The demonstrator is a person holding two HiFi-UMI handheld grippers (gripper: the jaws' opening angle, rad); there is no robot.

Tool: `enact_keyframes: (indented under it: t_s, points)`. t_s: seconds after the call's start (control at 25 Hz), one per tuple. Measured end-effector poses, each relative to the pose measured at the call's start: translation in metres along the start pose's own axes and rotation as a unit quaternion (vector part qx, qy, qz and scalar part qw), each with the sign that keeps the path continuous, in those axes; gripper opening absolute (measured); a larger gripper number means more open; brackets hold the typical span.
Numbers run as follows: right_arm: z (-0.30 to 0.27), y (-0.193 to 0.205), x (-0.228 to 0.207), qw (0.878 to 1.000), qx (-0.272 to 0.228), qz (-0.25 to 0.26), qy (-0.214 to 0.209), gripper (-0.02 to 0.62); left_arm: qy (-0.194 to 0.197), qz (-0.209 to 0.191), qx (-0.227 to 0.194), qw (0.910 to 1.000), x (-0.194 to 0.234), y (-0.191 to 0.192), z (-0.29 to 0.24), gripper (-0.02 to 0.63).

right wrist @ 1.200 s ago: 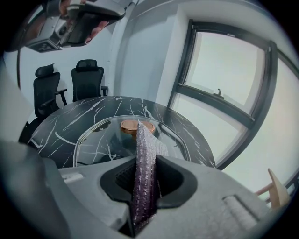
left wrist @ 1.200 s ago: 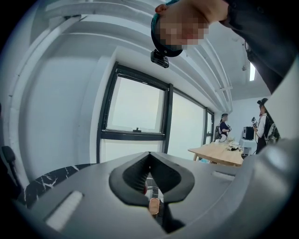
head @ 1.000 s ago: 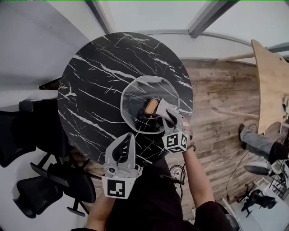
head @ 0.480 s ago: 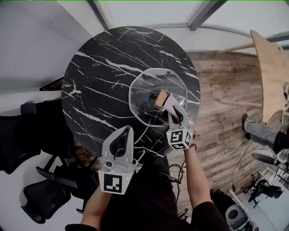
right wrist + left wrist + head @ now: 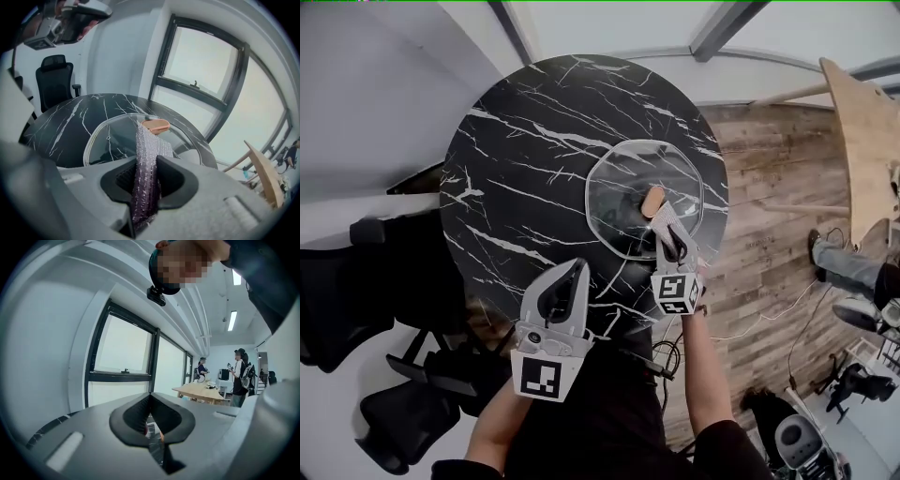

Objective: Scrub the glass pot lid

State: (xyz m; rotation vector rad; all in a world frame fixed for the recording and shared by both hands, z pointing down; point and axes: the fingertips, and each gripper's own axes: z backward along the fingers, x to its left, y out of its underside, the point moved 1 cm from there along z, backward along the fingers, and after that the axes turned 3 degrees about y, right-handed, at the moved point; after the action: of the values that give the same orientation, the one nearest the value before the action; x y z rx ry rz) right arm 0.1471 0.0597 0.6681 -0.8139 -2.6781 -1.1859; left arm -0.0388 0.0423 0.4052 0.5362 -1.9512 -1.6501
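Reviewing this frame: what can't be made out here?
Contact between scrubbing cloth and glass pot lid: head view, right gripper covers it.
Lid's near rim: right gripper view, behind the jaws.
Most of the table: left gripper view, left gripper body blocks it.
Dirt on lid: too small.

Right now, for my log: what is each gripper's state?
Left gripper: shut, holding nothing.
Right gripper: shut on the scrubbing cloth.

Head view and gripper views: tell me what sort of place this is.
Probably an office or shared workroom: black office chairs stand beside the round marble-patterned table, people stand by a wooden table, and tall windows line the wall.
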Motion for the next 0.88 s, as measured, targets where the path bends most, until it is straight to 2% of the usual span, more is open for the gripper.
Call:
enact_keyframes:
  t_s: [0.36,0.68,0.88]
  points:
    - [0.007,-0.002,0.032,1.0,0.014,-0.015,0.011,0.078,0.037,-0.005,-0.003,0.9993,0.006,-0.003,0.014,0.003]
    - [0.001,-0.006,0.042,0.999,0.025,-0.028,0.004,0.078,0.038,-0.013,-0.011,0.9991,0.011,-0.009,0.016,0.003]
    - [0.001,-0.017,0.073,0.999,0.03,-0.017,-0.007,0.078,0.036,-0.02,-0.026,0.9988,0.016,-0.015,0.045,0.003]
